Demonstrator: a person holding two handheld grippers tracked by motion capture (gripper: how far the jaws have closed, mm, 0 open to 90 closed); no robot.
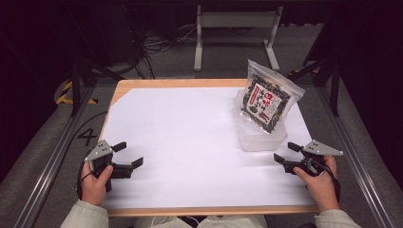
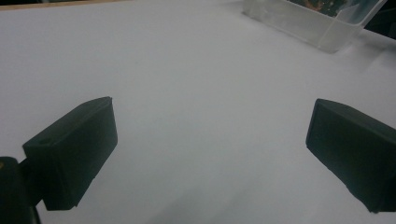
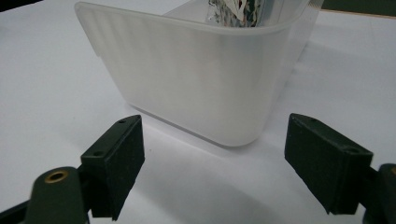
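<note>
A clear plastic bag of dark dried food with a red and white label (image 1: 268, 97) stands tilted in a translucent plastic tub (image 1: 262, 137) at the table's right. The tub's near wall (image 3: 196, 79) faces my right gripper (image 3: 212, 158), which is open just short of it with nothing between its jaws. In the high view the right gripper (image 1: 286, 152) rests on the white sheet beside the tub's near right corner. My left gripper (image 1: 128, 154) is open and empty near the front left; its view shows its own jaws (image 2: 210, 144) over bare white sheet, the tub (image 2: 317, 25) far off.
A white sheet (image 1: 190, 142) covers the wooden table (image 1: 157, 83). Metal rails (image 1: 47, 166) run along both sides of the table. Beyond the far edge stand a grey frame (image 1: 235, 28) and loose cables (image 1: 157, 45) on the floor.
</note>
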